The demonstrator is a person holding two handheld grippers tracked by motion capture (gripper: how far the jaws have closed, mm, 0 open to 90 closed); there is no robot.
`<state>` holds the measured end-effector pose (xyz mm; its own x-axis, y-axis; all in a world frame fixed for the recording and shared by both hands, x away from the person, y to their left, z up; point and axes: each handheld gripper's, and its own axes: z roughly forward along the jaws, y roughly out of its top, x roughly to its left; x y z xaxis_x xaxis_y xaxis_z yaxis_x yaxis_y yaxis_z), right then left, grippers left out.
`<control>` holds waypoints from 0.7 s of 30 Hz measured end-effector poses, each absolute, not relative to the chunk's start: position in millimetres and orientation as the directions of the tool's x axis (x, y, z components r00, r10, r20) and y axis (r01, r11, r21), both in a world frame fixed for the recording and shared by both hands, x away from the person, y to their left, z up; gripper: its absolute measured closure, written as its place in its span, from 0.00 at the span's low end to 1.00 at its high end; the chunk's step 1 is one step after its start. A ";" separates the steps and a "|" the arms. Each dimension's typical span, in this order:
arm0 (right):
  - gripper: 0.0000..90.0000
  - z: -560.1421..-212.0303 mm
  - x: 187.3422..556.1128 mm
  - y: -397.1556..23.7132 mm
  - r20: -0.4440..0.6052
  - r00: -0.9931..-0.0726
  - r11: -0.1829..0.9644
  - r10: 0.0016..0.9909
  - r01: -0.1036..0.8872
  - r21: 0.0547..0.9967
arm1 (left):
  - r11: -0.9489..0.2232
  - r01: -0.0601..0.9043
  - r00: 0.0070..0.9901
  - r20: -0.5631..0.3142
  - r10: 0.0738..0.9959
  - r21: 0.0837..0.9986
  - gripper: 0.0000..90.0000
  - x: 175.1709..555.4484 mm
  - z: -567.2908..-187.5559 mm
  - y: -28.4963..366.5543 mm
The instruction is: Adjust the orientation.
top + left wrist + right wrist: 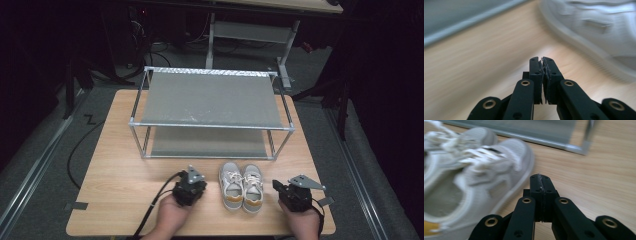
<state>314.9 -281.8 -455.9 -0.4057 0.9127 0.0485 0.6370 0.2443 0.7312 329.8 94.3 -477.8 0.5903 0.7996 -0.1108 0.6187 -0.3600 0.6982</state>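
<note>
- I see the pair of shoes [242,186] side by side near the front edge of the table [115,180], toes toward the rack [210,112], between my two grippers.
- They are grey fabric with white laces, pale soles and yellow heels.
- My left gripper [542,65] sits just beside the left shoe, jaws nearly pressed together on nothing.
- My right gripper [539,180], by the right shoe, is pressed together, empty.
- The rack has metal tubes and two grey shelves, both bare.
- The table is light wood; grey floor around, dark room.
</note>
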 end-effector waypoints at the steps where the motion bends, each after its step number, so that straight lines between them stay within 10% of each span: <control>1: 1.00 -457.0 315.6 -287.9 0.056 -0.392 0.231 0.918 0.645 0.729 | -0.356 0.623 0.571 -0.094 0.816 0.697 0.95 330.3 -475.2 110.4; 11: 1.00 -465.8 319.6 -313.9 0.037 -0.310 0.200 0.950 0.695 0.691 | -0.178 0.653 0.390 -0.126 0.912 0.737 0.93 317.6 -468.9 239.0; 21: 0.89 -464.4 316.7 -295.5 0.009 -0.317 0.250 0.948 0.763 0.596 | -0.119 0.653 0.409 -0.216 0.886 0.748 0.79 321.3 -466.8 241.0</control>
<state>316.7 -295.5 -464.4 -0.3173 0.9483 0.0091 0.7629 0.2495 0.5964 321.3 241.0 -466.8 0.4093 0.8864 -0.2162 0.6534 -0.1194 0.7475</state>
